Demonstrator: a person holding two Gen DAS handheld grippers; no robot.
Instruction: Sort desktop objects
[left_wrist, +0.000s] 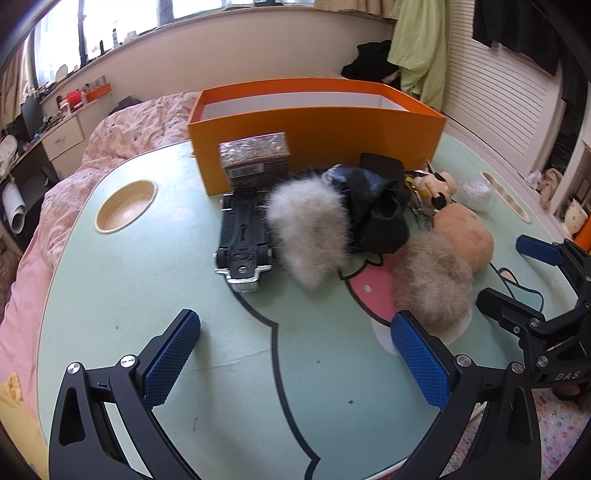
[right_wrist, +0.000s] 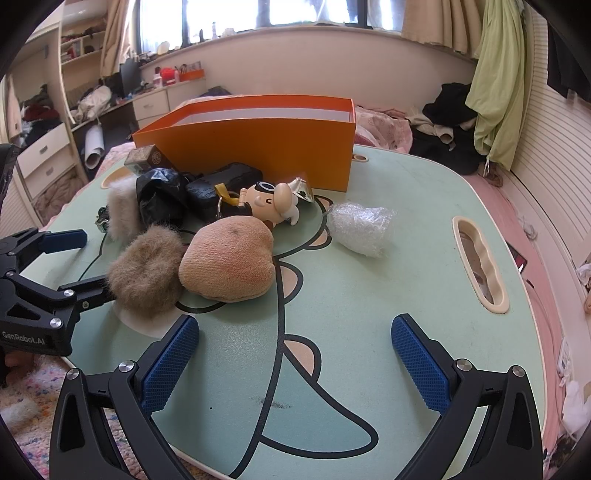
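An open orange box (left_wrist: 317, 133) stands at the back of the green lap table (left_wrist: 147, 295); it also shows in the right wrist view (right_wrist: 258, 144). In front of it lie a dark wrapped pack (left_wrist: 255, 160), an upturned black toy car (left_wrist: 243, 240), a white fur puff (left_wrist: 306, 232), a black bag (left_wrist: 380, 206), a cartoon figure keychain (right_wrist: 269, 203), a tan fur puff (right_wrist: 147, 269), a peach plush pad (right_wrist: 229, 258) and a bubble-wrap ball (right_wrist: 362, 229). My left gripper (left_wrist: 295, 362) is open and empty before the car. My right gripper (right_wrist: 295, 362) is open and empty before the plush pad.
A round cup recess (left_wrist: 125, 210) sits at the table's left, a slot handle (right_wrist: 480, 266) at its right. A bed with pink bedding (left_wrist: 122, 133) lies behind. The right gripper's fingers (left_wrist: 539, 251) show at the left wrist view's right edge.
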